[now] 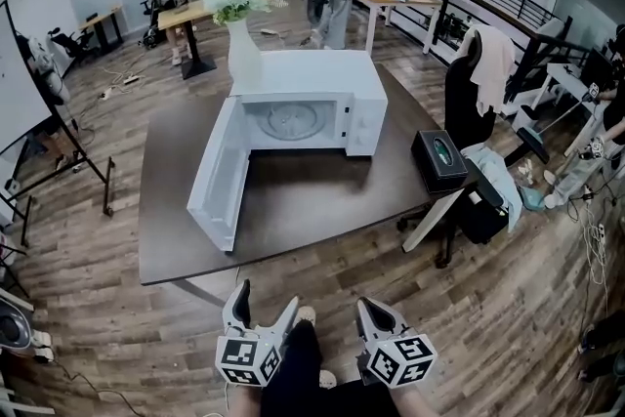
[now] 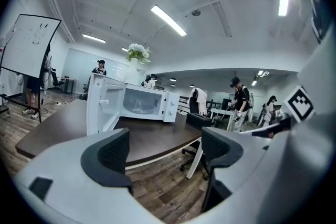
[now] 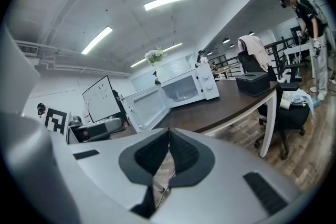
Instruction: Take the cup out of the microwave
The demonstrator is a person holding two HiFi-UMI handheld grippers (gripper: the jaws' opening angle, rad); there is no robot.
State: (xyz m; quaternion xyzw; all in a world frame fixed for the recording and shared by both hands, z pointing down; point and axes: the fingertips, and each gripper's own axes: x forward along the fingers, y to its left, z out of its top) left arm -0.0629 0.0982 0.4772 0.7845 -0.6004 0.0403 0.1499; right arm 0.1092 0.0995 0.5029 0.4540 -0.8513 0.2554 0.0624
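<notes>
A white microwave [image 1: 322, 107] stands on the dark brown table [image 1: 293, 210], its door [image 1: 217, 176] swung wide to the left. The cavity shows the glass turntable [image 1: 290, 120]. A faint clear shape sits inside [image 2: 139, 105], but I cannot tell whether it is the cup. My left gripper [image 1: 266, 306] hangs open and empty, low in front of the table's near edge. In its own view the left gripper [image 2: 165, 149] has its jaws wide apart. My right gripper [image 1: 376, 315] is beside it, shut on nothing. In its own view the right gripper [image 3: 168, 152] has its pads pressed together.
A white vase of flowers [image 1: 241, 15] stands behind the microwave. A black box [image 1: 438, 159] lies at the table's right edge, with a black office chair [image 1: 467, 103] beyond. A whiteboard stand [image 1: 39, 112] is at the left. People work at desks at the back.
</notes>
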